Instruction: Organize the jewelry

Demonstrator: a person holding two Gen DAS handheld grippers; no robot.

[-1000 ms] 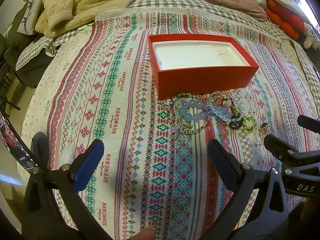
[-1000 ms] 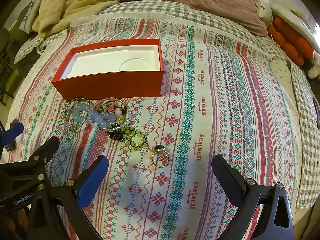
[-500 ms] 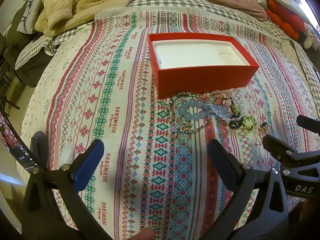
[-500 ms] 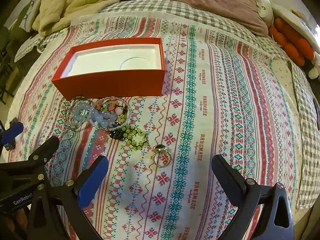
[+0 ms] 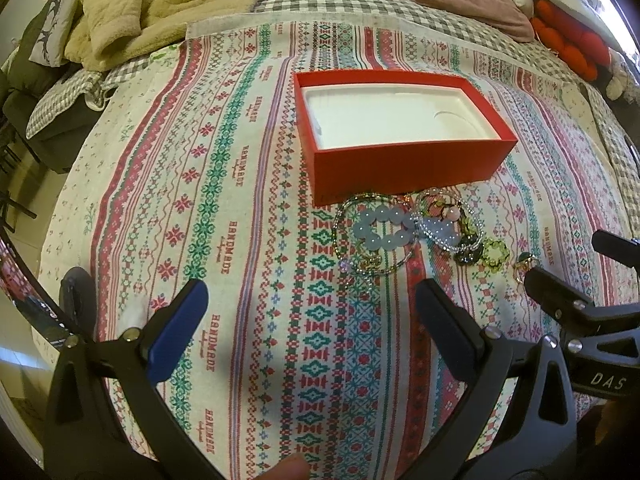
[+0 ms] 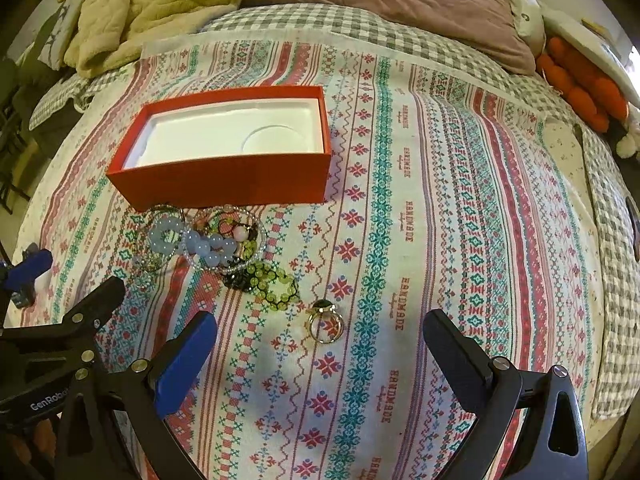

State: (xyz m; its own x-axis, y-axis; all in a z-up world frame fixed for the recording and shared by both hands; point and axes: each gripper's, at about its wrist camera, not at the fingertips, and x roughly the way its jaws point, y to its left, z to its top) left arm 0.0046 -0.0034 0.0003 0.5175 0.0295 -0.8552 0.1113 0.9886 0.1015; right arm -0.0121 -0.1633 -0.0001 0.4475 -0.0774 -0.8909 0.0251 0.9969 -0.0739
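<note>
Barely anything's been moved: right tongs (image 6: 318, 364) nudged closer to the gold ring (image 6: 325, 322), centred just ahead; both tongs held apart, left tongs (image 5: 312, 322) farther.

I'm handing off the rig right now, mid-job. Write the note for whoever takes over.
Left gripper: open, empty, above the cloth near the bracelets.
Right gripper: open, empty, ring lies between its fingers' line.
Red box: open, nothing in its white tray.
Bracelet pile and green bead bracelet lie in front of the box.
Done: nothing boxed. Left: every piece.
</note>
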